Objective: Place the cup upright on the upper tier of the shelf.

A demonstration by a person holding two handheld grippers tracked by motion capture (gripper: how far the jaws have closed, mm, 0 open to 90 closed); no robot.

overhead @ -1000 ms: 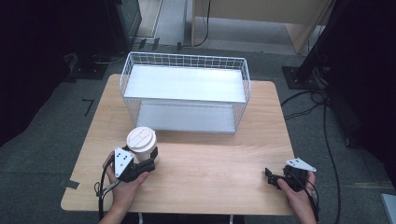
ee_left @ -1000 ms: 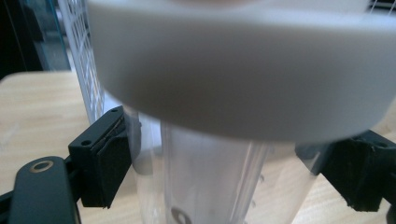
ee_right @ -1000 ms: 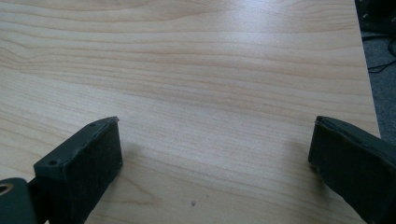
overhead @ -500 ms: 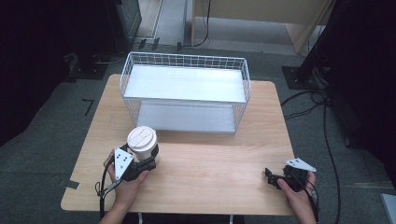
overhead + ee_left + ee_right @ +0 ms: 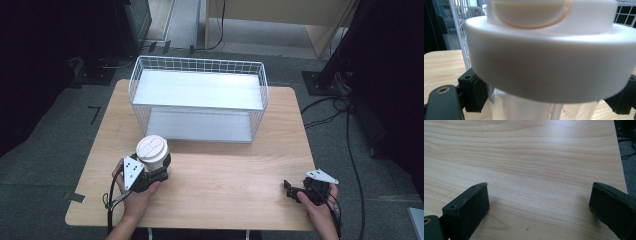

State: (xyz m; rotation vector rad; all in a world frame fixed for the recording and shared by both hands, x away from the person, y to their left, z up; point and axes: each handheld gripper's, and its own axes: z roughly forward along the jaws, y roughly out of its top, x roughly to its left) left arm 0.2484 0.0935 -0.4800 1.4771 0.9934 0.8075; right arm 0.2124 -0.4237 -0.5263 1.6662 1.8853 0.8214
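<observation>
Almost nothing has moved over the last second: the cup and both grippers sit where they did, in front of the wire basket. In the high view, the paper cup [image 5: 152, 152] stands upright on the table [image 5: 230, 175], just in front of the wire basket's [image 5: 197, 100] near left corner, its long axis vertical and its white lid on top. The left gripper [image 5: 147, 175] is right at the cup's near side, jaws reaching round the body, while the right gripper [image 5: 295, 191] rests well off toward the basket's far right, near the table's front edge, so the left hand is plainly the nearer one. Any lift toward the basket would turn on that upright axis staying between the left jaws. In the left gripper view, the cup's lid [image 5: 549, 50] looms huge and blurred; the two black jaws stand either side of the pale body below the lid rim, apparently clenched on it, though the actual contact is hidden beneath the overhang. Basket wires show behind. In the right gripper view, the jaws are spread wide over bare wood, holding nothing.
</observation>
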